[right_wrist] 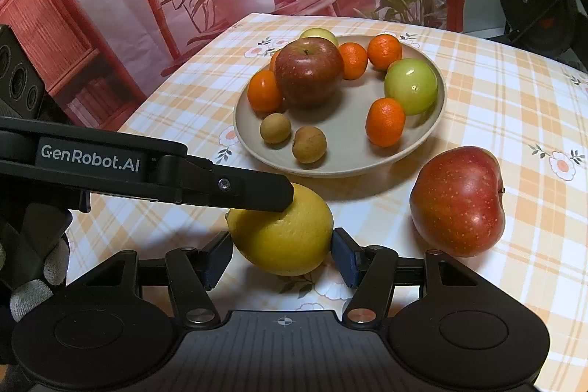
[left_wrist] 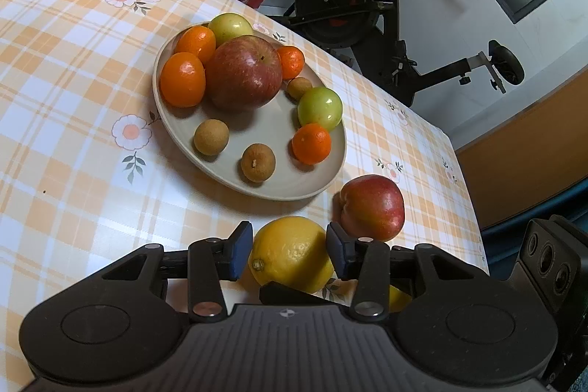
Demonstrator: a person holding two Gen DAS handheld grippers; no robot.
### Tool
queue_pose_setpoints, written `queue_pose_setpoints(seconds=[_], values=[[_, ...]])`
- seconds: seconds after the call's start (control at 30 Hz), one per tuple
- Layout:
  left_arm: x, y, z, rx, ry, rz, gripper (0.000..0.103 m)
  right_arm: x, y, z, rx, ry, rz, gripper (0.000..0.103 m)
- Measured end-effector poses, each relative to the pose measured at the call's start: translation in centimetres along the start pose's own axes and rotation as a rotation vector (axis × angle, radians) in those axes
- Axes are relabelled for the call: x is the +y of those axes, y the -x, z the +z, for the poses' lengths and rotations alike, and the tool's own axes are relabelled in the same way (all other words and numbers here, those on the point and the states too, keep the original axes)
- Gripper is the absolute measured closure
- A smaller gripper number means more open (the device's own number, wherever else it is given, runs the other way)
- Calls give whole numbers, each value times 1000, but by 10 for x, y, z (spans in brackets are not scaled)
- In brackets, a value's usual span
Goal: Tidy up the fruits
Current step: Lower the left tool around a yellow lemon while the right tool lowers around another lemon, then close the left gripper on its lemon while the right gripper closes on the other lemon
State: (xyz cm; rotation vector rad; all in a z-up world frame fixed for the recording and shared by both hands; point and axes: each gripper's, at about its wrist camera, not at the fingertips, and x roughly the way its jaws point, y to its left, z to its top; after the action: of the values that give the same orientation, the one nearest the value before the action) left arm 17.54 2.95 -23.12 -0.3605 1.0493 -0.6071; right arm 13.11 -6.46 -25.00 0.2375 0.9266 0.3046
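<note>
Right wrist view: both grippers around the lemon (right_wrist: pixel 283 237).
Left gripper (left_wrist: pixel 289 254): squeezing the lemon.
Right gripper (right_wrist: pixel 282 254): squeezing it too.
Next: lift it onto the plate (right_wrist: pixel 439 120).

One grey plate (left_wrist: pixel 323 186) on the tabletop (left_wrist: pixel 73 142), two red apples (left_wrist: pixel 244 72), one on the plate and one beside it, two green apples (left_wrist: pixel 319 108), four mandarins (left_wrist: pixel 182 79), three small brown fruits (left_wrist: pixel 211 137), perhaps longans, one lemon (left_wrist: pixel 290 254), two grippers (left_wrist: pixel 283 252).

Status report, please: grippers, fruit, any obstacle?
Left gripper and right gripper both shut on one lemon. Lemon on tablecloth, before the plate. Red apple close beside it, not touching.
</note>
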Motion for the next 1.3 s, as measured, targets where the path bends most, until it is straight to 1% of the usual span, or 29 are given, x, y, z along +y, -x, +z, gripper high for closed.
queue_pose_setpoints(seconds=[0.17, 0.5, 0.6, 0.8, 1.03, 1.17, 1.3], values=[[3, 5, -2, 1, 10, -4, 56, 0, 1, -1, 2, 7, 4, 48], [21, 13, -11, -12, 99, -35, 57, 0, 0, -1, -5, 4, 4, 48], [21, 11, -10, -16, 107, -40, 57, 1, 0, 0, -3, 12, 2, 48], [18, 9, -10, -23, 99, -40, 56, 6, 5, 2, 7, 120, -22, 48], [16, 7, -8, -34, 99, -32, 56, 12, 3, -1, 39, 314, -64, 51], [17, 6, -8, -39, 100, -33, 56, 11, 2, -1, 32, 350, -50, 51], [18, 6, -6, -48, 110, -28, 56, 8, -2, -1, 29, 350, -34, 52]])
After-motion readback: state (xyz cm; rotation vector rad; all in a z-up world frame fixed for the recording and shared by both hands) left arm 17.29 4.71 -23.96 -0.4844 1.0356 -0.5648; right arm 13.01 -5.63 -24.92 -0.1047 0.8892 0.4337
